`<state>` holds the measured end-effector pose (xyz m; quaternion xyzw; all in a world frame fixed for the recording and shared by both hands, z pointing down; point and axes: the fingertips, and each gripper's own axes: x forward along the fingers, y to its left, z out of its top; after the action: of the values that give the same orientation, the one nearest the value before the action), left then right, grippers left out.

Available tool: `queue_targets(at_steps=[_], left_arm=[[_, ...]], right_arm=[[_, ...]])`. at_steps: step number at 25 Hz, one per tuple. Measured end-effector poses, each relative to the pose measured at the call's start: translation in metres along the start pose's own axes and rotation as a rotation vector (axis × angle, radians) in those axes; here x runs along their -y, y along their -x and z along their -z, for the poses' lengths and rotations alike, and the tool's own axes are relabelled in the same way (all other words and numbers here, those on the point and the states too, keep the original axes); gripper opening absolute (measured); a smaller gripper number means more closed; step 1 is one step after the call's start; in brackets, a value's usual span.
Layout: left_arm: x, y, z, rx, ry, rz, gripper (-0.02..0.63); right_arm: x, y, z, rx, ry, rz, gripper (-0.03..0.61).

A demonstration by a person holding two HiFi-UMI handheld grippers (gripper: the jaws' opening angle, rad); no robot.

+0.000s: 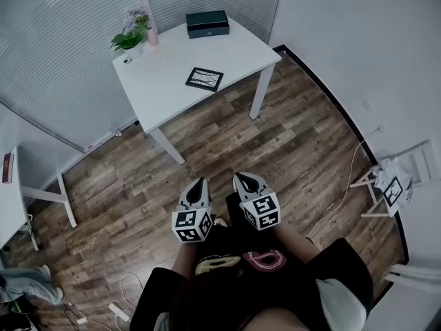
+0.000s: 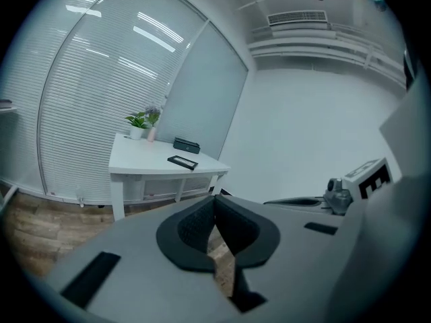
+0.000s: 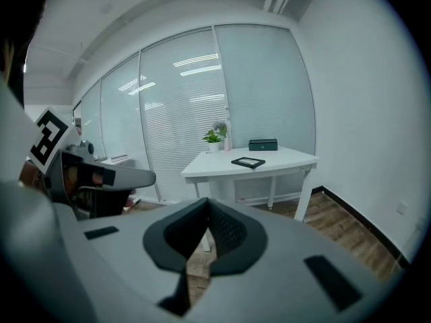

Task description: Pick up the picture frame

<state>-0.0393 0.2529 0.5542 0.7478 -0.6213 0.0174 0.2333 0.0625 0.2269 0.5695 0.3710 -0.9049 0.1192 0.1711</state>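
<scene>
A black picture frame [image 1: 204, 78] lies flat near the middle of a white table [image 1: 165, 88]; it also shows as a dark slab in the left gripper view [image 2: 182, 162] and the right gripper view [image 3: 248, 162]. Both grippers are held side by side over the wooden floor, well short of the table. My left gripper [image 1: 198, 186] is shut with nothing between its pads, seen close up [image 2: 214, 199]. My right gripper [image 1: 244, 181] is likewise shut and empty [image 3: 206, 202].
On the table's far side stand a dark rectangular box [image 1: 207, 24], a small potted plant [image 1: 129, 41] and a pink bottle [image 1: 152, 37]. Blinds cover the glass wall behind. A second white desk [image 1: 14, 198] is at left, a white folding stand [image 1: 389, 181] at right, cables [image 1: 344, 185] on the floor.
</scene>
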Motion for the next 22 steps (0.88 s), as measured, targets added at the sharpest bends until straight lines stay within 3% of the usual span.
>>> queue_targets(at_steps=[7, 22], left_arm=[[-0.013, -0.040, -0.028, 0.036, 0.002, -0.058, 0.017], [-0.025, -0.146, -0.067, 0.047, 0.050, -0.210, 0.017]], right_arm=[[0.026, -0.040, -0.025, 0.007, 0.041, -0.062, 0.011], [0.120, -0.131, -0.072, -0.023, 0.024, -0.178, 0.011]])
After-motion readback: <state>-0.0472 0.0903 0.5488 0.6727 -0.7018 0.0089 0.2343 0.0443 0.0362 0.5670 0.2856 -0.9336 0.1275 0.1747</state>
